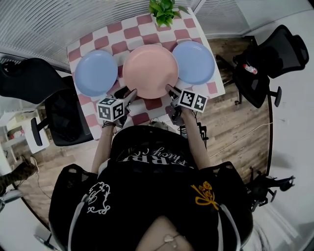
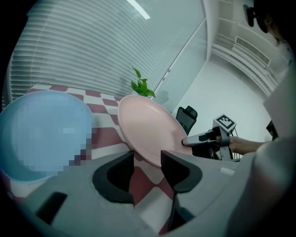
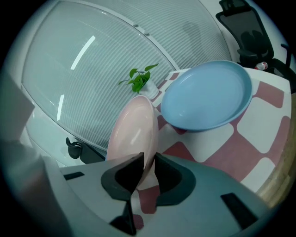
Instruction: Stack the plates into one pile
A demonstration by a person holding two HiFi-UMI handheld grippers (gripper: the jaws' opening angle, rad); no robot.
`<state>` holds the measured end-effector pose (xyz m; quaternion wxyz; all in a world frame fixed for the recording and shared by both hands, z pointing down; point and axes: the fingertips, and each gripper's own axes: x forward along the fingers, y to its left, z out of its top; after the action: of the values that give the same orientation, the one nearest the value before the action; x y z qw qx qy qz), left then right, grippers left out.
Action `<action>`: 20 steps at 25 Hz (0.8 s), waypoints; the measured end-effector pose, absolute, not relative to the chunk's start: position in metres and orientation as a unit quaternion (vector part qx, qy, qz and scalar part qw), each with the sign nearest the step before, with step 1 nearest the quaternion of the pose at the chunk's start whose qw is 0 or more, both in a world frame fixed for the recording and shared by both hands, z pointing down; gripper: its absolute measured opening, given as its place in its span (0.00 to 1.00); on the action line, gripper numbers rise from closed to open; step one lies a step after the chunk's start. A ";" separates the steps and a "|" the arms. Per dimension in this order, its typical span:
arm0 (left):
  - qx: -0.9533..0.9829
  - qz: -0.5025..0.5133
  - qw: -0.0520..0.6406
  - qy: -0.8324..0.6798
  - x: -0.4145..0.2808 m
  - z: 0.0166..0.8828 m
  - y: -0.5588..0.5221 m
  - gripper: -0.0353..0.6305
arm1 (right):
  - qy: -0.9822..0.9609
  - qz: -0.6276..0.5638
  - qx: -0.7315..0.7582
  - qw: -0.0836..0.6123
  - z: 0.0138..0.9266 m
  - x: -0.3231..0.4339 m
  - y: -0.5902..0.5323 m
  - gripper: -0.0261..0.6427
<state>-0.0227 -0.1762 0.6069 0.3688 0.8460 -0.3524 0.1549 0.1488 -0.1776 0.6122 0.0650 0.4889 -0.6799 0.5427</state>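
A pink plate (image 1: 149, 68) sits in the middle of the checkered table (image 1: 132, 32), between a blue plate (image 1: 95, 72) on the left and another blue plate (image 1: 194, 61) on the right. My left gripper (image 1: 130, 94) is shut on the pink plate's near-left rim, and my right gripper (image 1: 171, 90) is shut on its near-right rim. In the left gripper view the pink plate (image 2: 148, 127) is tilted and raised off the cloth, its edge between the jaws of my left gripper (image 2: 148, 162). In the right gripper view the rim of the pink plate (image 3: 132, 129) is pinched in my right gripper (image 3: 148, 169).
A potted green plant (image 1: 163, 11) stands at the table's far edge. Black office chairs stand to the left (image 1: 29, 81) and right (image 1: 265, 63) of the table. A window with blinds runs behind it. The right blue plate (image 3: 208, 95) lies close to the pink one.
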 end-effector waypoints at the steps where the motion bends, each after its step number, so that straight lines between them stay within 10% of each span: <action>1: 0.851 0.153 0.360 -0.349 -0.018 0.600 -0.178 0.33 | -0.680 0.541 0.492 0.055 0.605 0.154 -0.178 0.15; 20: 0.897 0.191 0.350 -0.188 0.180 0.596 -0.242 0.33 | -0.437 0.623 0.627 -0.167 0.606 0.341 -0.157 0.12</action>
<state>0.1803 -0.2424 0.5960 0.3505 0.8974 -0.1880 0.1911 0.3410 -0.1572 0.6062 -0.1665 0.6273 -0.4374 0.6225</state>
